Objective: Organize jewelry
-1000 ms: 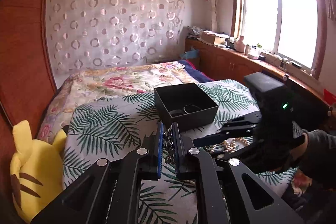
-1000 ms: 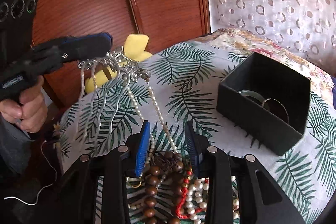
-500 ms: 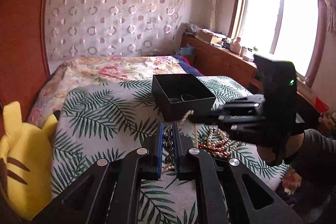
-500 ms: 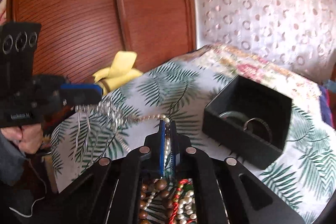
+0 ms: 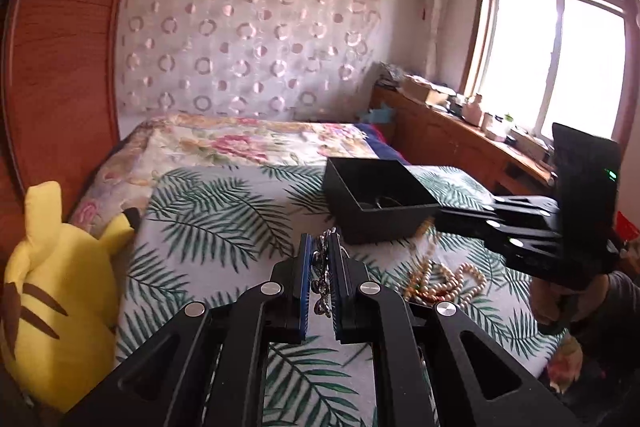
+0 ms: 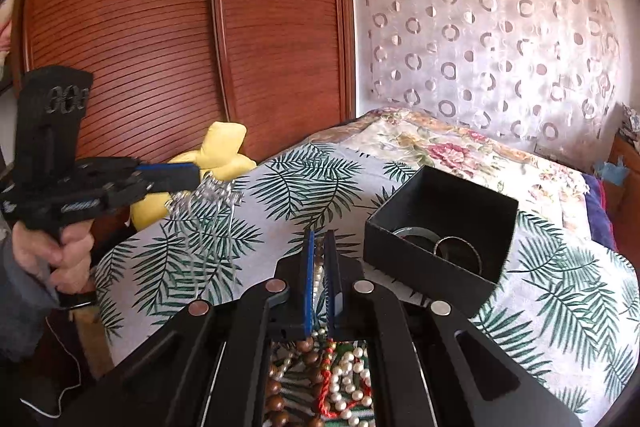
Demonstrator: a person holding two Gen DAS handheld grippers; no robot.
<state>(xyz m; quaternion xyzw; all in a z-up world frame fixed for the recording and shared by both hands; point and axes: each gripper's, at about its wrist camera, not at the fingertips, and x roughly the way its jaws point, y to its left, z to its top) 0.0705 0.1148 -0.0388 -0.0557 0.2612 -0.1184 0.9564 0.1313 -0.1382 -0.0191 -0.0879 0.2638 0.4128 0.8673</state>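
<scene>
My left gripper (image 5: 320,241) is shut on a silver hair ornament (image 5: 322,269) whose tines and chains hang below it. The right wrist view shows that same left gripper (image 6: 194,177) at the left, in a person's hand, with the silver ornament (image 6: 208,197) dangling over the leaf-print cloth. My right gripper (image 6: 320,237) is shut on a pearl strand (image 6: 318,277) lifted from a pile of bead necklaces (image 6: 344,379). In the left wrist view the right gripper (image 5: 438,219) hovers beside the black box (image 5: 376,203), above the bead pile (image 5: 444,279). Bangles (image 6: 456,247) lie inside the black box (image 6: 440,223).
A yellow plush toy (image 5: 56,307) sits at the bed's left edge against the wooden wardrobe (image 6: 180,27). A floral quilt (image 5: 240,143) covers the far part of the bed. A wooden counter with clutter (image 5: 460,131) runs under the window at the right.
My right gripper closed on the pearl strand and rose from the bead pile. The left gripper with the silver ornament drew away to the left, and the strand no longer hangs from it.
</scene>
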